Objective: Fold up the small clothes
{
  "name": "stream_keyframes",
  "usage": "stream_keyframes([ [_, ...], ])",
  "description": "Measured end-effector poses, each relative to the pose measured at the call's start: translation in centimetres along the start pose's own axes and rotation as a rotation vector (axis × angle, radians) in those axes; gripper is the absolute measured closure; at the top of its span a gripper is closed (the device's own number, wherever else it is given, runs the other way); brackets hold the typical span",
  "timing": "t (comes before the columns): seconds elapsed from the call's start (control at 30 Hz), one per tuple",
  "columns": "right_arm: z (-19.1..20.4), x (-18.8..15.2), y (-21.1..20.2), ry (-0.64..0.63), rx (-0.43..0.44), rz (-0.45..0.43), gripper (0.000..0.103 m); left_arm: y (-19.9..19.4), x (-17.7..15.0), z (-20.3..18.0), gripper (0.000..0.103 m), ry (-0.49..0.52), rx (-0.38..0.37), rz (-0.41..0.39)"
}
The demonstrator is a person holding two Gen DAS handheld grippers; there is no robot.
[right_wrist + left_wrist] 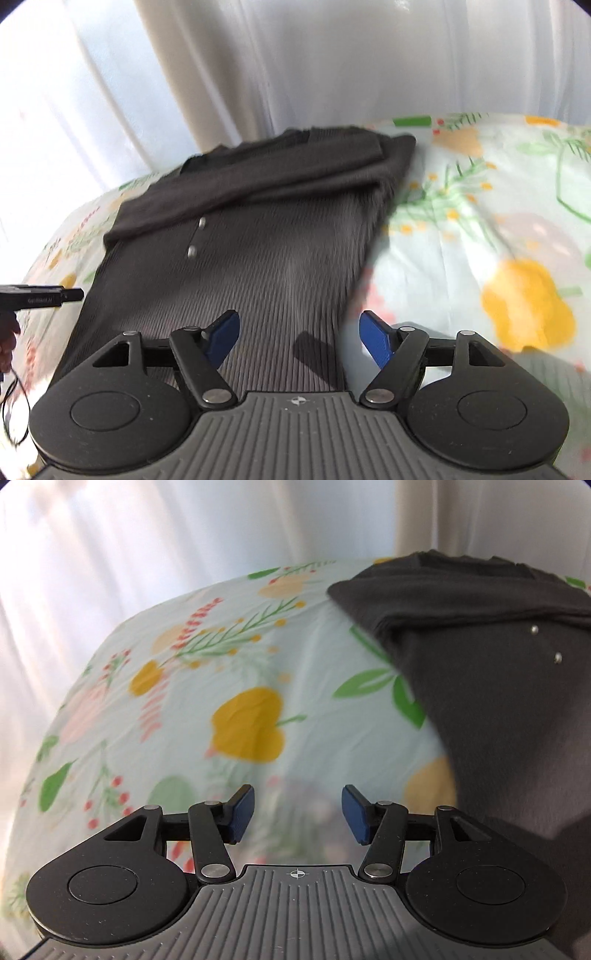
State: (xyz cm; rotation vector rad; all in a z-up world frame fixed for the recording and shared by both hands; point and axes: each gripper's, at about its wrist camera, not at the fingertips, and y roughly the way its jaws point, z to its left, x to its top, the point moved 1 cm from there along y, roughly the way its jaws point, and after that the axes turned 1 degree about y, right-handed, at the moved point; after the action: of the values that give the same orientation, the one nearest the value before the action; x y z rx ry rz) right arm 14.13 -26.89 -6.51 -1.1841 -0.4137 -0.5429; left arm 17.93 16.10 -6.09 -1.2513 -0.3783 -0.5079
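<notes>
A dark grey ribbed garment [255,254] with small metal snaps lies flat on the floral sheet, its sleeves folded across the top. In the left wrist view the same garment [491,672] fills the right side. My left gripper [297,814] is open and empty over bare sheet, to the left of the garment. My right gripper [300,341] is open and empty, just above the garment's near right edge. The other gripper's tip [44,297] shows at the left edge of the right wrist view.
The floral sheet [229,686] covers the whole work surface and extends right of the garment in the right wrist view [498,240]. White curtains [295,66] hang close behind the far edge. A hand and a black cord [11,369] show at far left.
</notes>
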Motion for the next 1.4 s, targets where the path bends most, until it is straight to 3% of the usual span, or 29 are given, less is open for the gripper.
stream_keyframes([
  [0.07,-0.8,-2.5,-2.4,0.063,-0.007,0.029,0.030,-2.3,-1.8,1.2,0.045,-0.045,-0.072,0.017],
  [0.17,-2.4,-5.0,-4.6,0.176,0.020,0.056,0.032,-3.9,-3.5,1.3,0.044,-0.124,-0.326,0.065],
  [0.2,-2.8,-5.4,-4.9,0.192,0.020,0.058,0.036,-3.9,-3.8,0.9,0.044,-0.130,-0.379,0.076],
  [0.27,-3.5,-5.6,-5.1,0.198,0.016,0.057,0.051,-3.3,-4.4,-0.3,0.046,-0.120,-0.403,0.124],
  [0.33,-4.0,-5.5,-5.0,0.214,0.024,0.062,0.057,-2.9,-5.0,-1.5,0.046,-0.095,-0.409,0.149],
  [0.57,-4.3,-5.6,-5.1,0.201,0.056,0.111,0.064,-3.8,-5.8,-2.0,0.050,-0.029,-0.475,0.174],
  [0.7,-4.5,-6.3,-5.4,0.233,0.101,0.169,0.072,-3.7,-5.9,-1.4,0.076,-0.060,-0.546,0.221],
  [0.77,-4.8,-6.5,-5.3,0.280,0.133,0.193,0.083,-3.4,-5.9,-1.2,0.077,-0.084,-0.582,0.244],
  [0.87,-5.5,-6.7,-4.7,0.357,0.168,0.218,0.094,-3.0,-5.8,-1.3,0.094,-0.066,-0.608,0.278],
  [0.9,-5.6,-6.7,-4.6,0.376,0.181,0.222,0.095,-2.9,-5.8,-1.4,0.094,-0.059,-0.616,0.279],
  [1.0,-5.9,-6.7,-4.4,0.429,0.221,0.228,0.097,-3.4,-5.4,-1.8,0.095,-0.035,-0.644,0.242],
  [1.13,-6.2,-5.3,-4.6,0.538,0.339,0.179,0.097,-4.3,-2.2,0.1,0.095,-0.226,-0.769,0.120],
  [1.2,-5.9,-3.6,-4.4,0.557,0.385,0.129,0.098,-4.7,0.1,0.9,0.095,-0.284,-0.771,0.023],
  [1.3,-4.8,0.0,-3.5,0.518,0.397,0.038,0.098,-4.0,3.2,1.3,0.095,-0.342,-0.689,-0.087],
  [1.4,-3.7,3.6,-2.3,0.404,0.309,-0.066,0.098,-1.5,5.3,1.0,0.094,-0.435,-0.558,-0.117],
])
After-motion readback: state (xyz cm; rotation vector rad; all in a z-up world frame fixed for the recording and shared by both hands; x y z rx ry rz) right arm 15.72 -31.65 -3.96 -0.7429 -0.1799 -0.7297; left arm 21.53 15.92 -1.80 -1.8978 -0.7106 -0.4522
